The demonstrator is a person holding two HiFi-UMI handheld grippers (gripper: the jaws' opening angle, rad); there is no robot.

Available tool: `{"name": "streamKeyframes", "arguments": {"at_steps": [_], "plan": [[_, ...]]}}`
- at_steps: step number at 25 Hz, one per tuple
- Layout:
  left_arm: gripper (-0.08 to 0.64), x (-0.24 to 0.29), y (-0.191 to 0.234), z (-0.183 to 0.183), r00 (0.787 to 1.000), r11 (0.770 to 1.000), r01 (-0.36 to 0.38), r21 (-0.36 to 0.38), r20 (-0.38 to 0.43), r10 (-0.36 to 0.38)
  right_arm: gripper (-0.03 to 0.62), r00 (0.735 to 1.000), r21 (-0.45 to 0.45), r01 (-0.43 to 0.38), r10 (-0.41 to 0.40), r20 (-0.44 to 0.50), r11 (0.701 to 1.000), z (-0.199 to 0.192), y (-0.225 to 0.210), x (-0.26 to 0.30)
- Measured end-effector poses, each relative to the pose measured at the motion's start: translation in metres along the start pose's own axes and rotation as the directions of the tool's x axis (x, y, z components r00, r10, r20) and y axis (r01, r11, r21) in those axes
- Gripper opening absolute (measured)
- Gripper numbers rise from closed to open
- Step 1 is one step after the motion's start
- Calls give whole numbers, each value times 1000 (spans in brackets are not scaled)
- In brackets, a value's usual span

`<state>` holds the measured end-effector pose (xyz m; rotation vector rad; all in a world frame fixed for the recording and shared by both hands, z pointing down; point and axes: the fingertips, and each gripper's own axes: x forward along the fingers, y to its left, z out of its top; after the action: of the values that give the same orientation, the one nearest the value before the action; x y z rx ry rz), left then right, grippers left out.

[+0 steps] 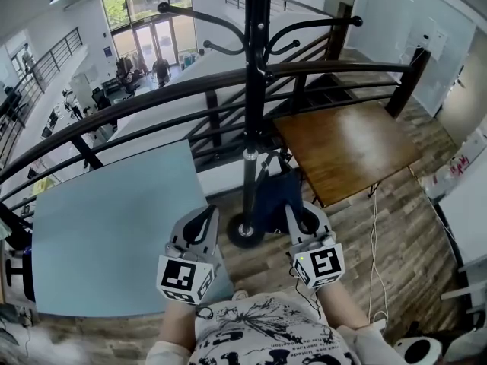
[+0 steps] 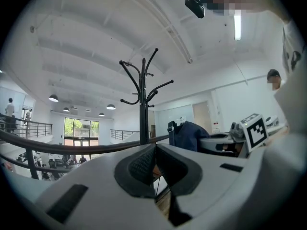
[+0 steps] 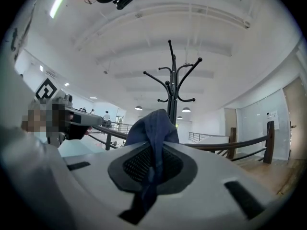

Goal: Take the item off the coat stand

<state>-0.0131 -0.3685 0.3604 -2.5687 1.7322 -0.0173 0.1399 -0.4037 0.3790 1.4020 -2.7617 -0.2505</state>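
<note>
I stand on a wood floor (image 1: pixel 380 226) by a curved railing (image 1: pixel 335 68). My right gripper (image 3: pixel 152 164) is pinching the blue bag (image 3: pixel 151 123), held low beside the coat stand (image 1: pixel 255 90) pole and off its hooks. My left gripper (image 2: pixel 154 169) is pressed together, empty.

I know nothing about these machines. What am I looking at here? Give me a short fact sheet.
place: upper floor beside a dark railing
coat stand: upright, hooks bare
item: dark blue fabric item, off the stand
right gripper: jaws shut on the dark blue fabric item
left gripper: jaws together, nothing between them
task status: item taken off, held low near the stand's base
</note>
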Motion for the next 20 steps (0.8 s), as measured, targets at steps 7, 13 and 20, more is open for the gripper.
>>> {"name": "streamKeyframes", "arguments": {"at_steps": [7, 13, 20], "plan": [[5, 1, 0, 2, 1000, 1000, -5, 13, -12, 5, 3, 1000, 19, 4, -4, 3, 1000, 4, -2, -1], [5, -1, 2, -5, 1000, 1000, -5, 10, -22, 5, 3, 1000, 14, -10, 10, -13, 1000, 0, 7, 3], [5, 0, 5, -3, 1000, 1000, -11, 7, -22, 11, 3, 1000, 13, -21, 21, -13, 1000, 4, 9, 6]]}}
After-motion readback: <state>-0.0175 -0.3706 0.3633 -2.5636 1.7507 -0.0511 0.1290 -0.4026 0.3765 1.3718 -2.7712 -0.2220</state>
